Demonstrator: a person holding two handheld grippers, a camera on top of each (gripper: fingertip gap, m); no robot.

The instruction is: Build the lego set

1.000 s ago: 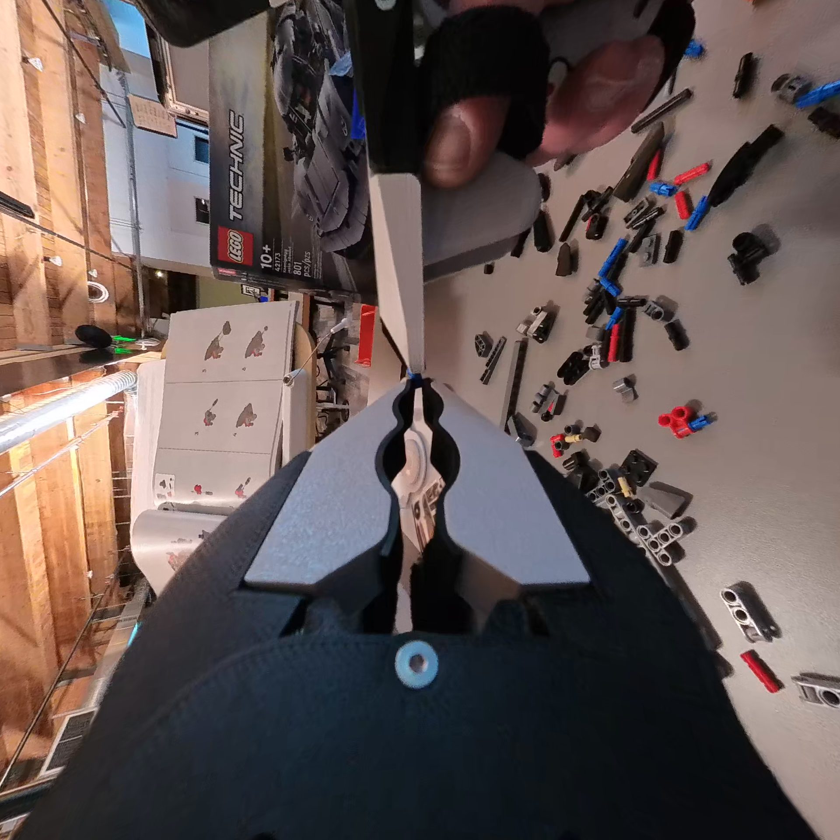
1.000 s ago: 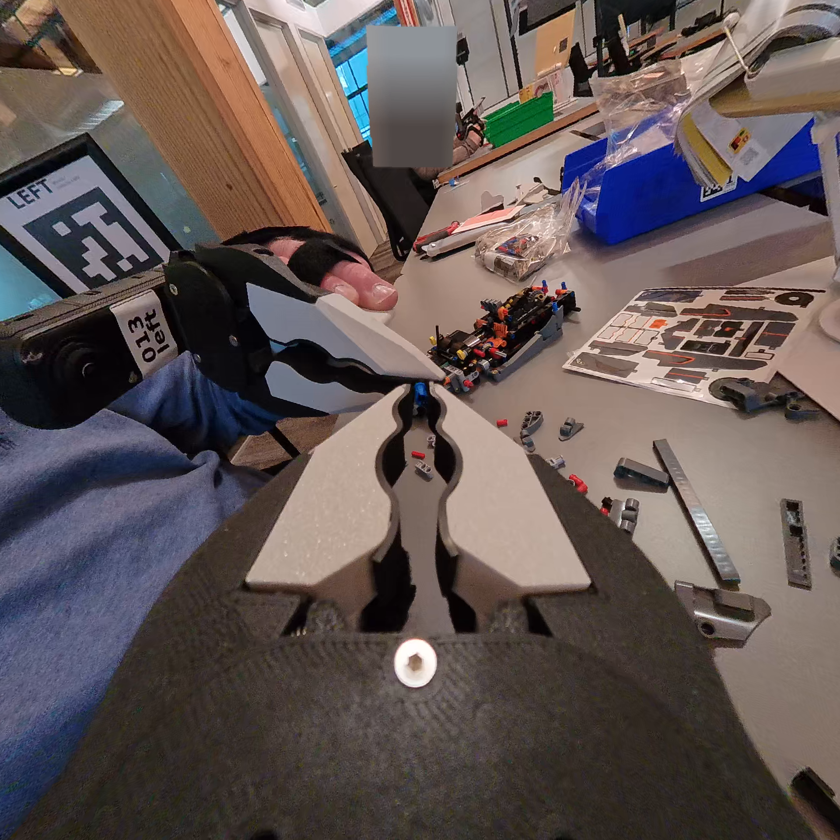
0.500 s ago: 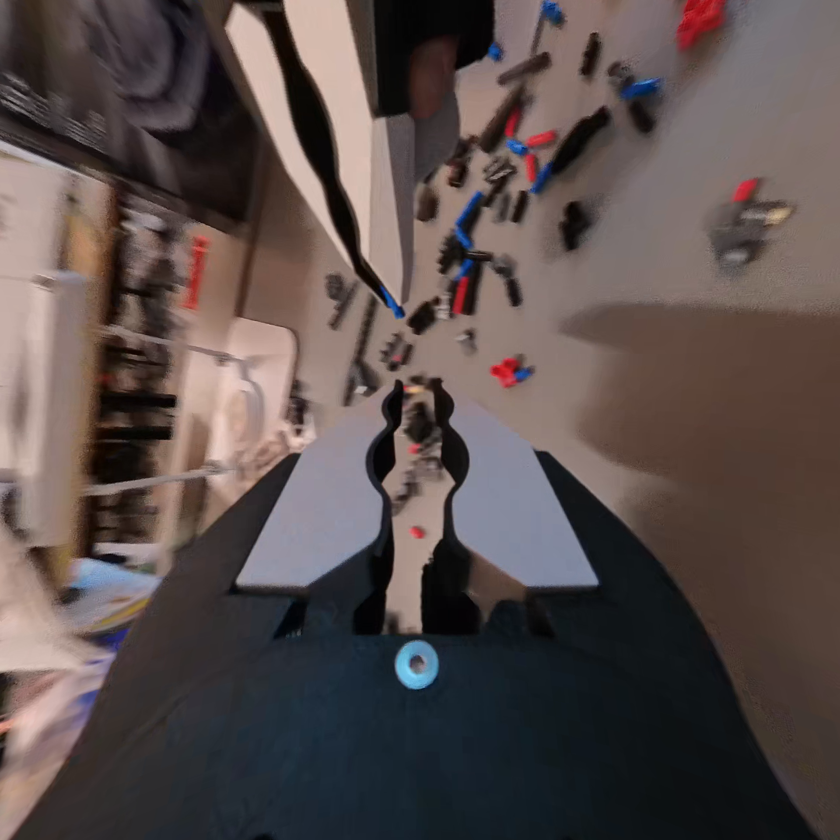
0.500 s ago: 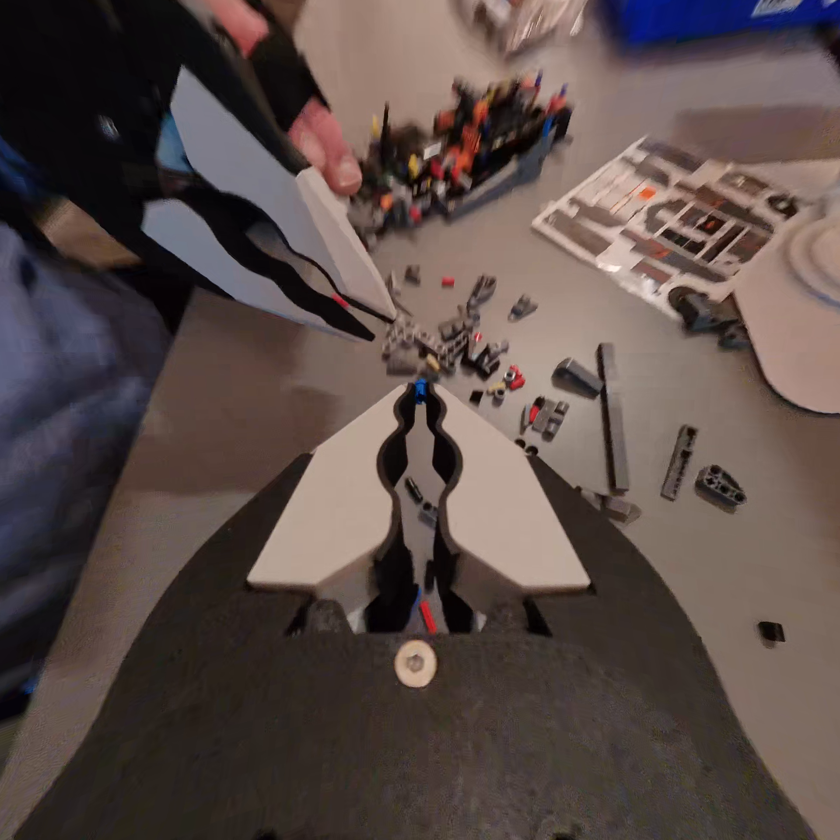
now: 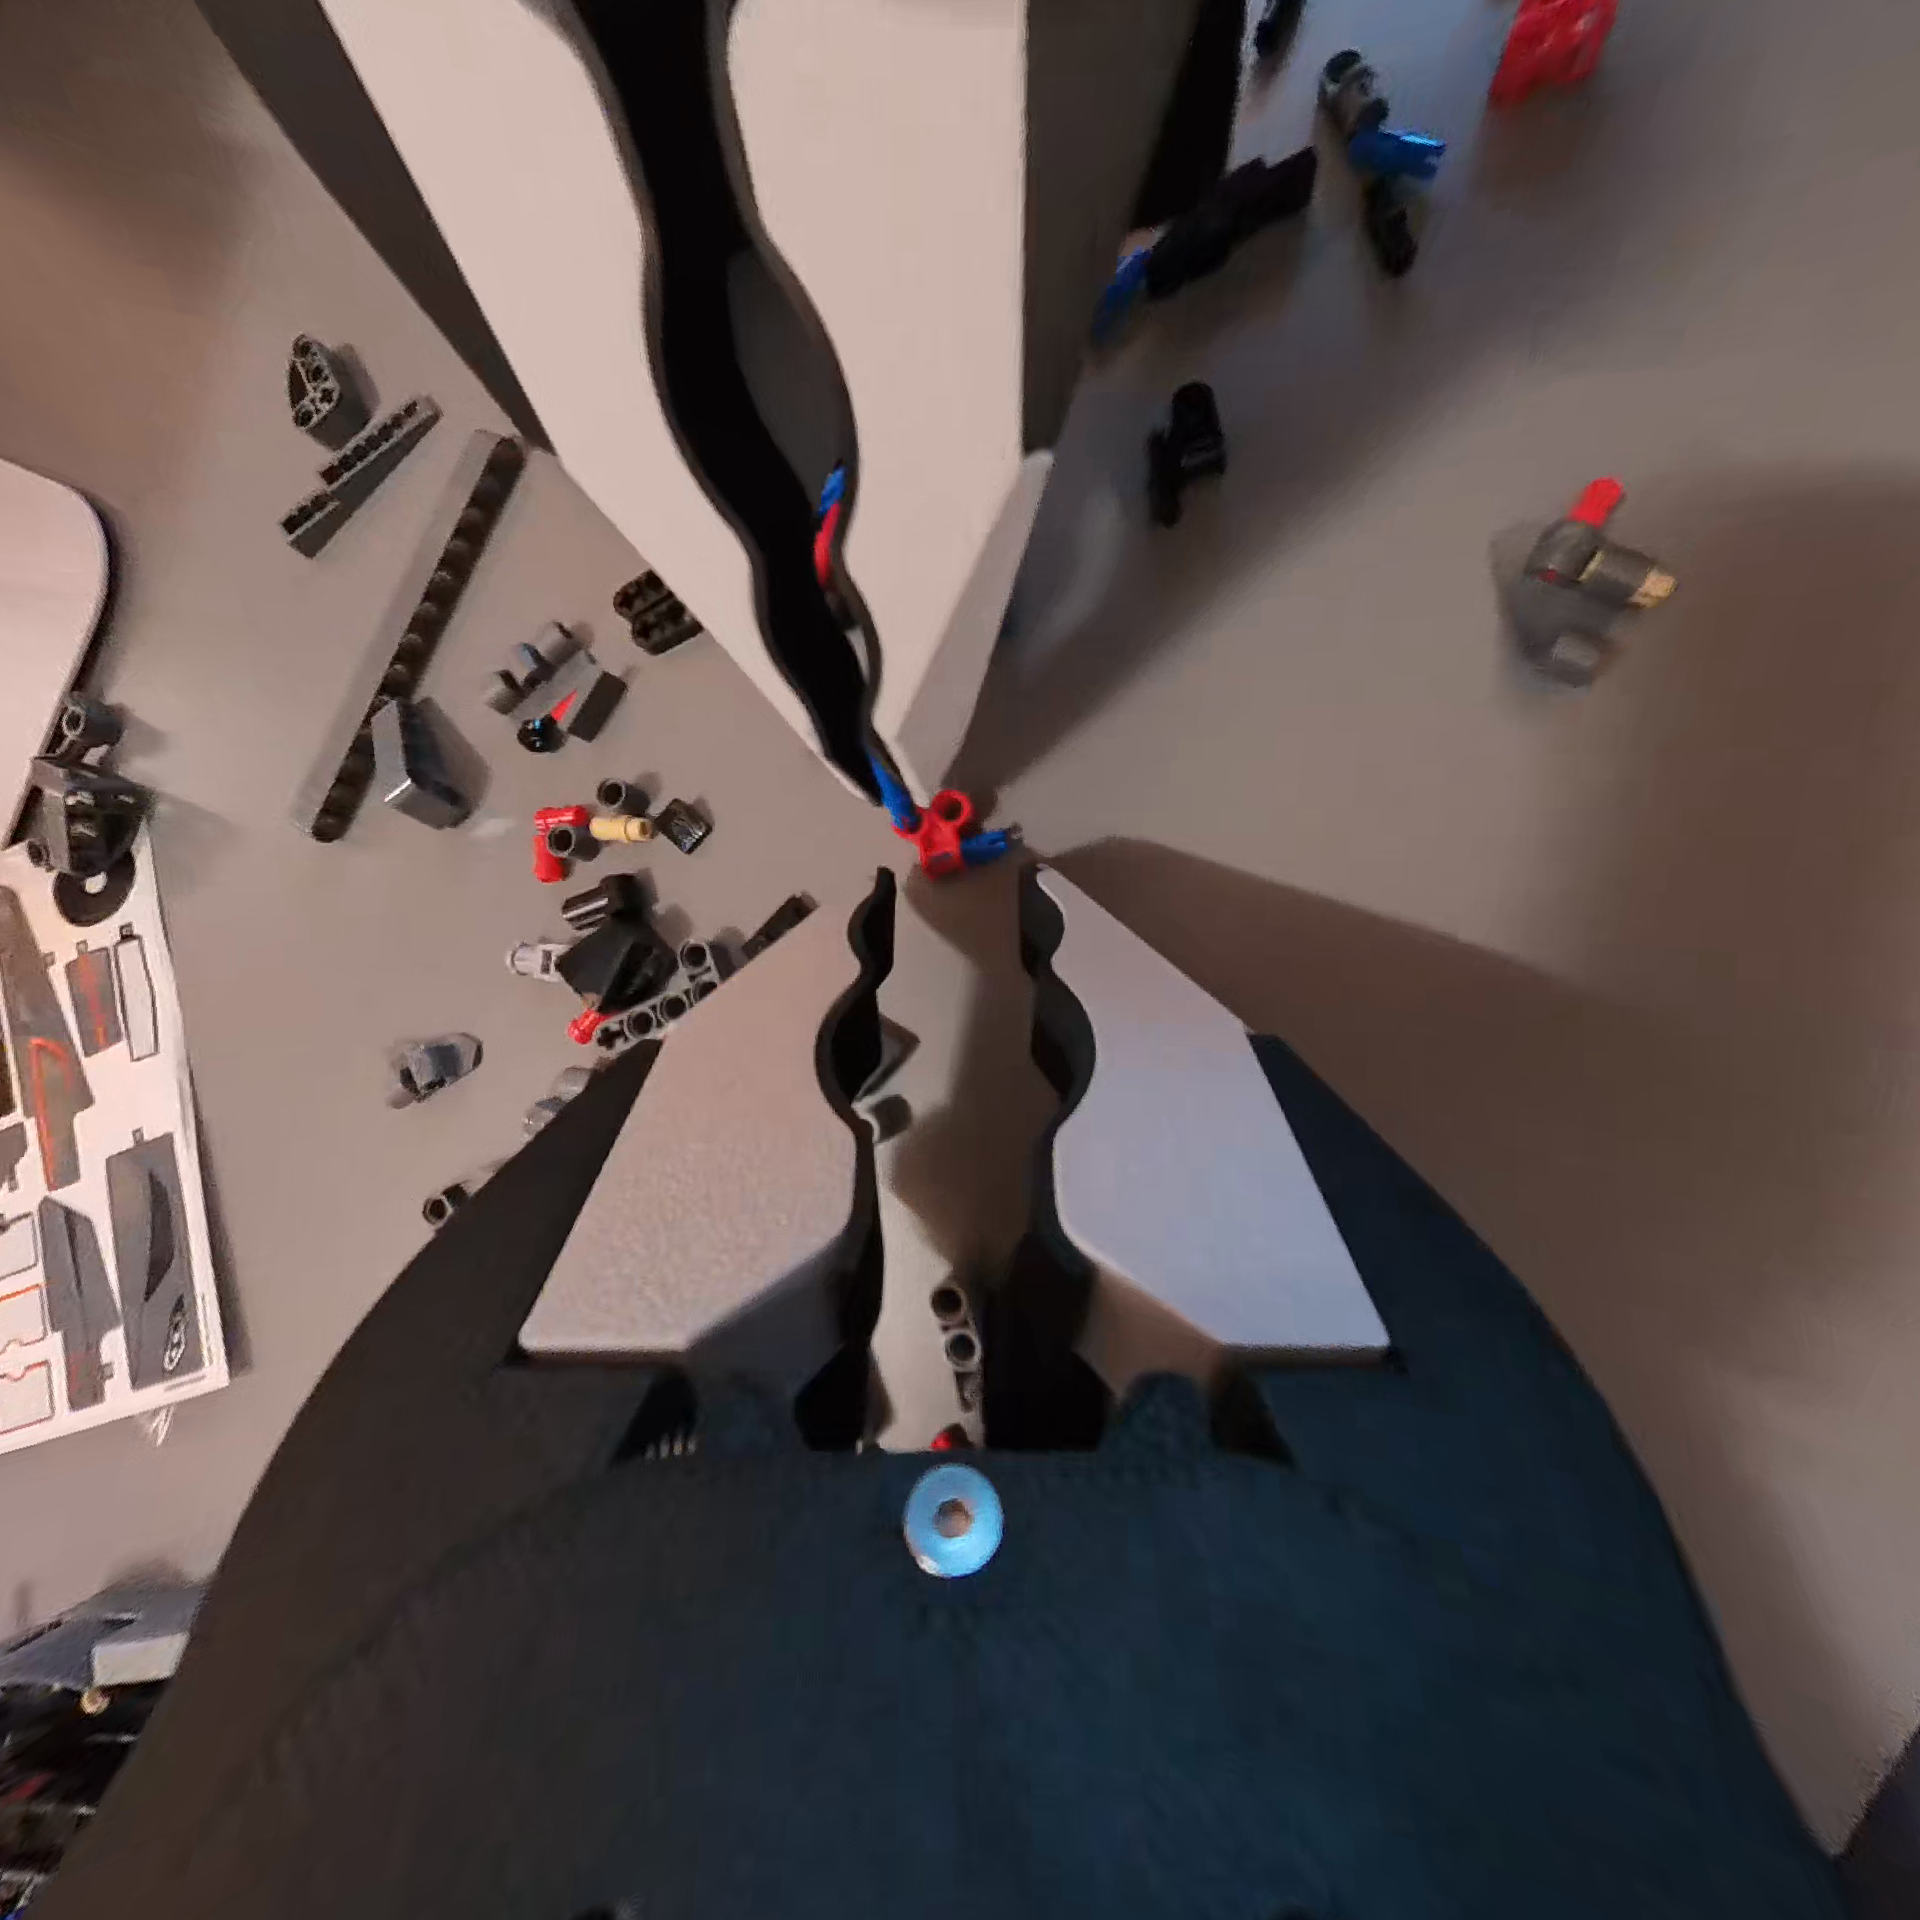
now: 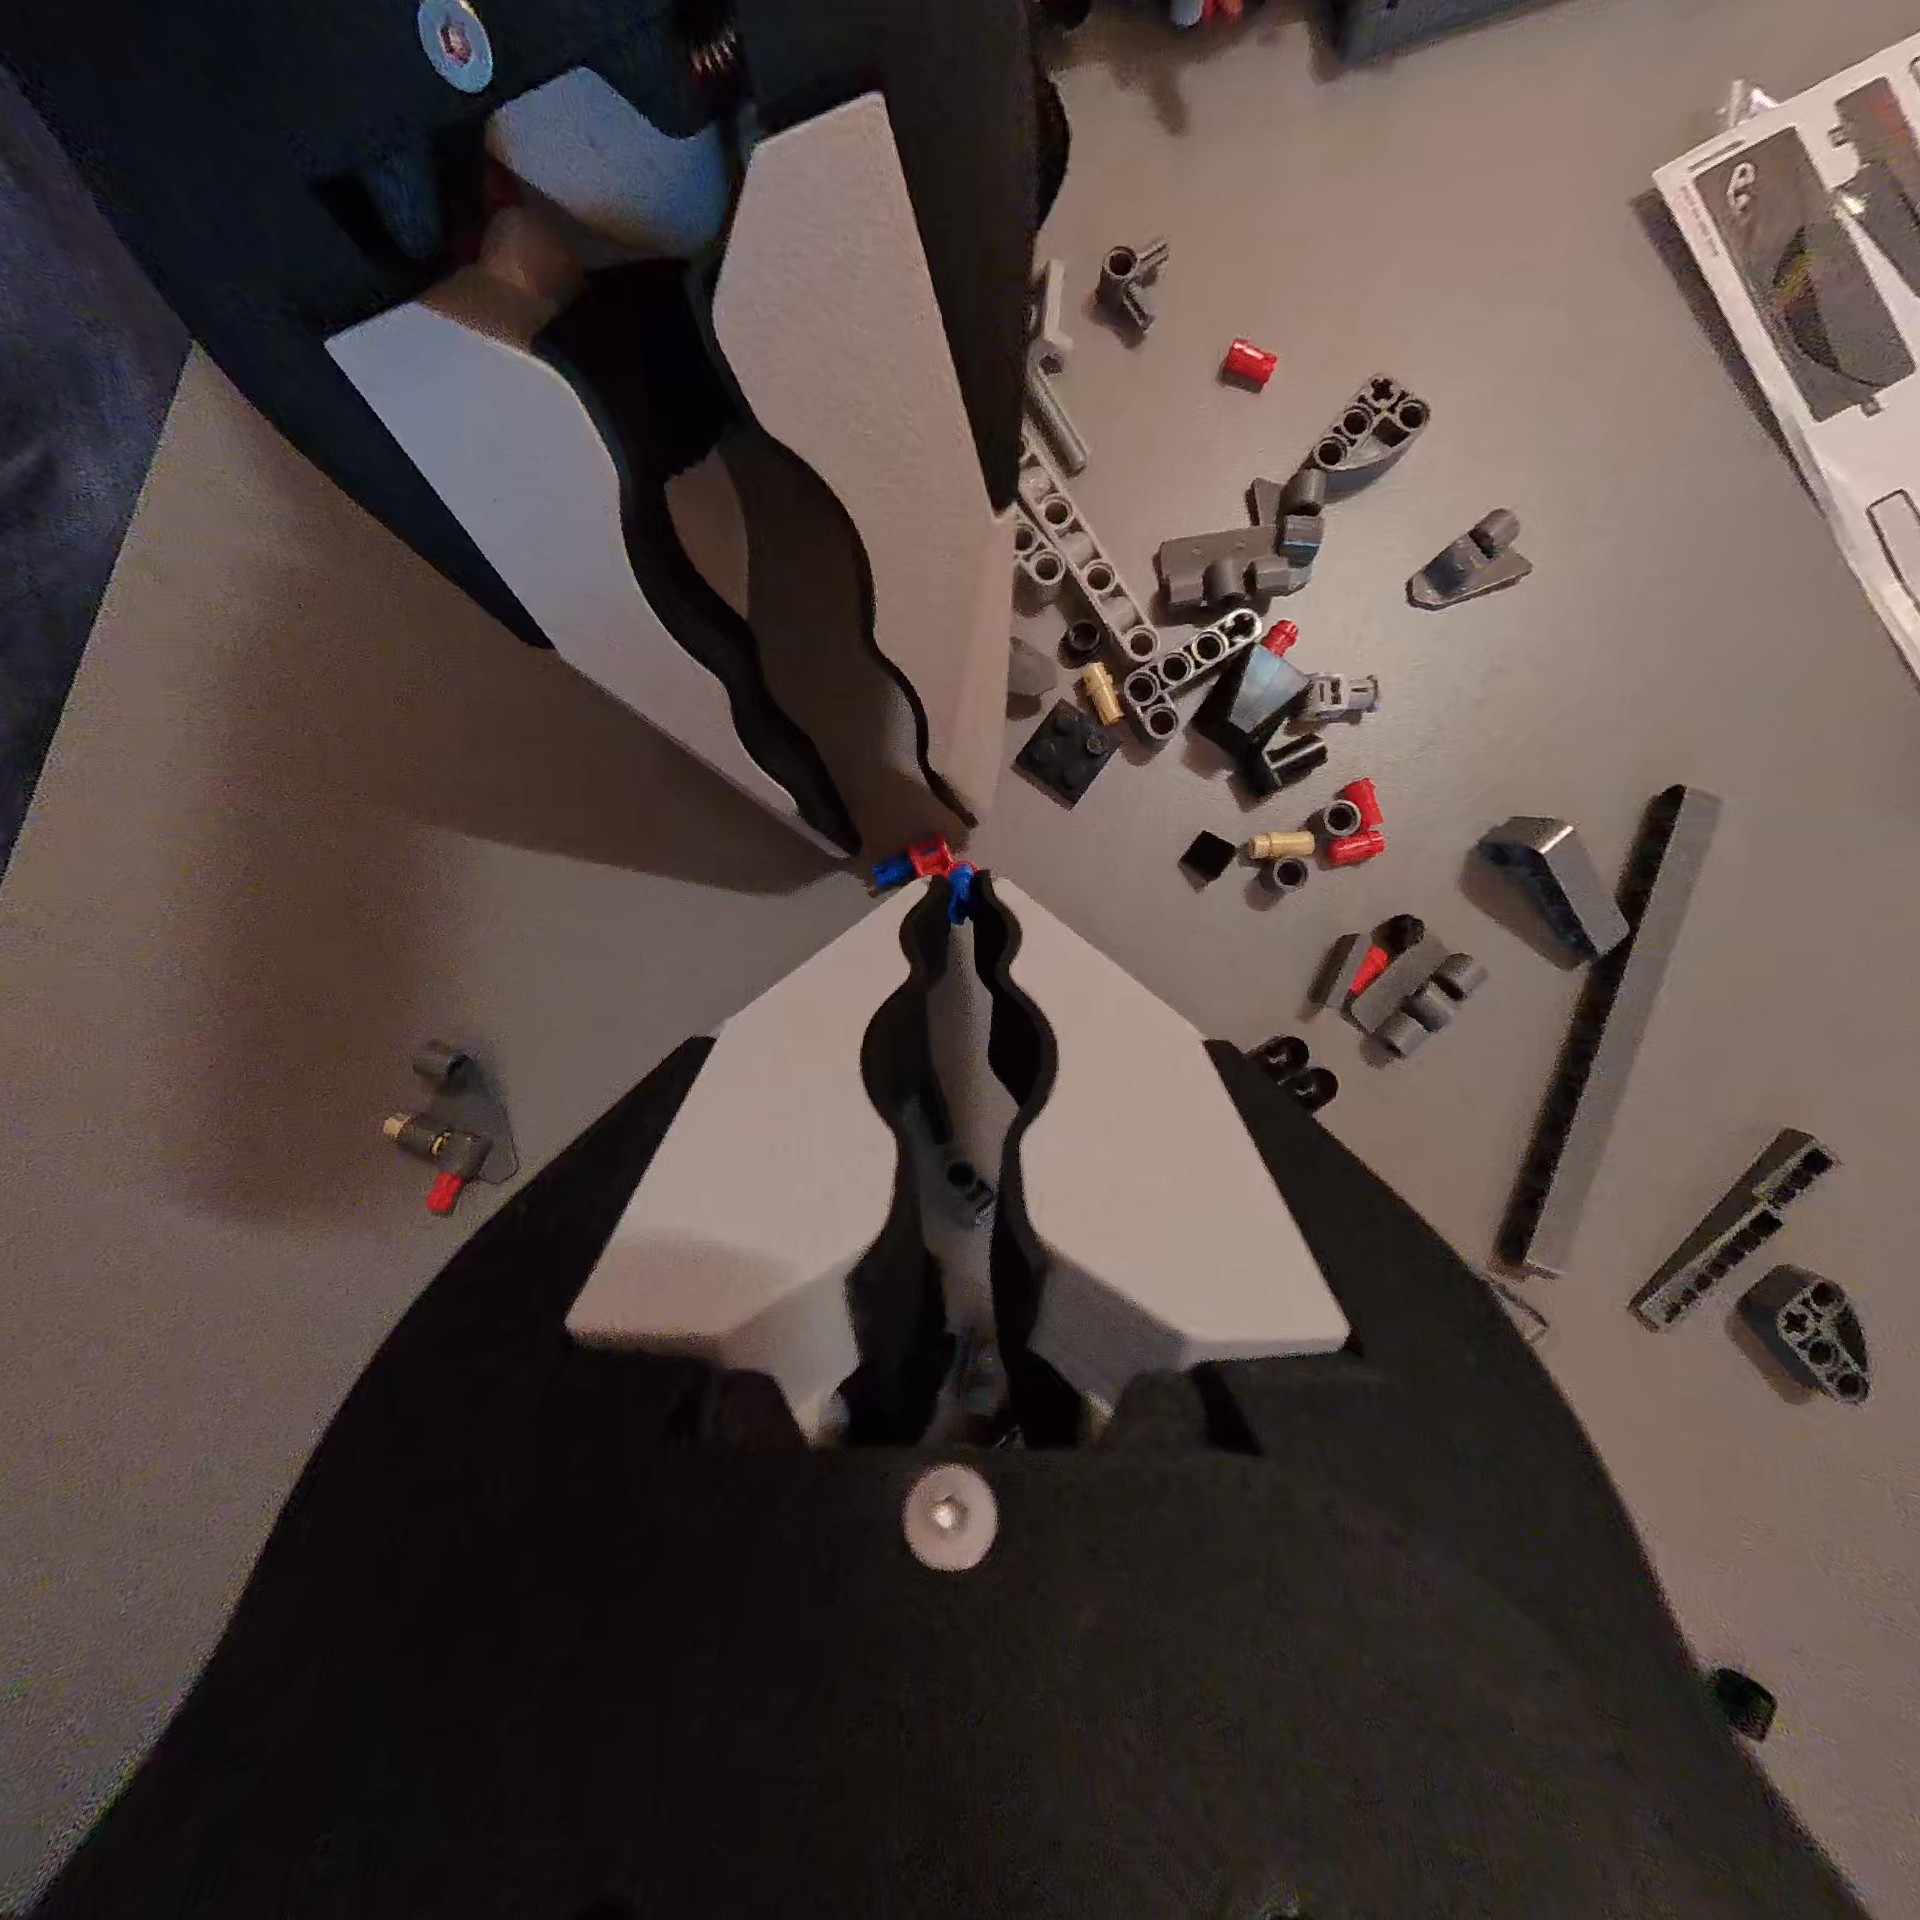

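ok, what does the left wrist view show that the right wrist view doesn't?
Left wrist only: a bright red piece and a blue-and-black cluster at the top right.
Right wrist only: a small black piece near the lower right edge.
Both: the red connector, the right gripper shut on a blue pin, the open left gripper, the sticker sheet and the long dark beam.

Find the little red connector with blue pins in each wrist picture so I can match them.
Left wrist view: red connector at centre, just past this gripper's open tips.
Right wrist view: red connector at centre, just beyond this gripper's shut tips.
Shared landmark: the long dark beam on the table.
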